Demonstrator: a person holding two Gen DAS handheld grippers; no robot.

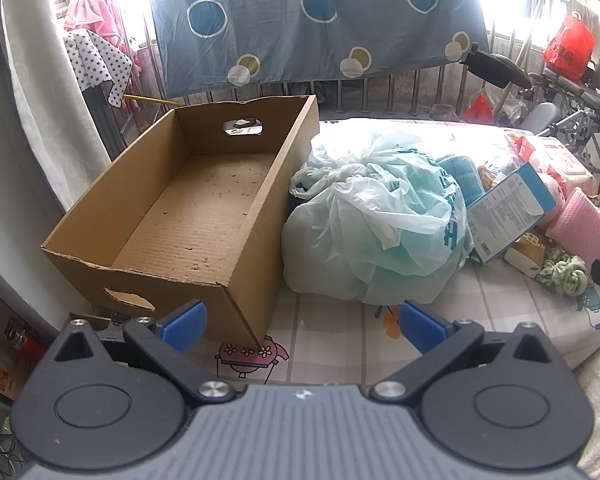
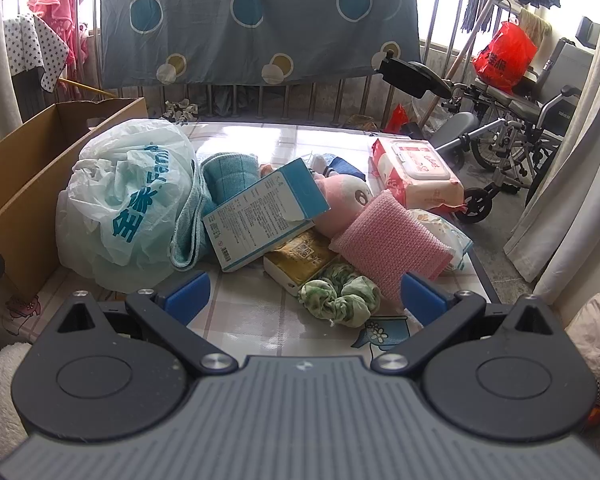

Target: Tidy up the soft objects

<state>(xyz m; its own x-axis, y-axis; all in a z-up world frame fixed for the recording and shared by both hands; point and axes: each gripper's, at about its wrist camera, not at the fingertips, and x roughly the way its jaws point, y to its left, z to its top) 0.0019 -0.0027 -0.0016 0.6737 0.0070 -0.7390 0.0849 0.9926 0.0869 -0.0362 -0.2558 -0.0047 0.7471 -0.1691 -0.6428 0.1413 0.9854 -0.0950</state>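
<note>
A table (image 2: pixel 260 320) covered in a checked, cartoon-printed cloth is filling the middle of both views, with a dotted grey-blue sheet (image 1: pixel 312 20) hanging across the upper frame behind it. A cardboard box (image 1: pixel 188 208) is sitting at the left of the left wrist view, its inside bare, and only its side wall is showing at the far left edge of the right wrist view. Just beside the box, a bulging white plastic bag (image 2: pixel 128 200) is lying at centre left, touching a teal towel (image 2: pixel 224 176). A blue-and-white carton (image 2: pixel 264 216) is leaning tilted over the towel and over a pink plush toy (image 2: pixel 344 200). A wet-wipes pack (image 2: pixel 416 176) is resting at the upper right, and a pink knitted pad (image 2: pixel 392 244) is lying below it over a smaller tissue pack (image 2: pixel 448 240). A yellow packet (image 2: pixel 300 256) is lying beneath the carton's lower end, and a green scrunchie (image 2: pixel 340 296) is sitting in front of it. The left gripper (image 1: pixel 304 324) is hovering wide open and empty near the box's near corner. The right gripper (image 2: pixel 306 298) is spreading equally wide, holding nothing, with the scrunchie lying between its blue fingertips (image 2: pixel 188 296); contact is unclear. Only the right wrist view is showing a wheelchair (image 2: pixel 512 128) at the right.
</note>
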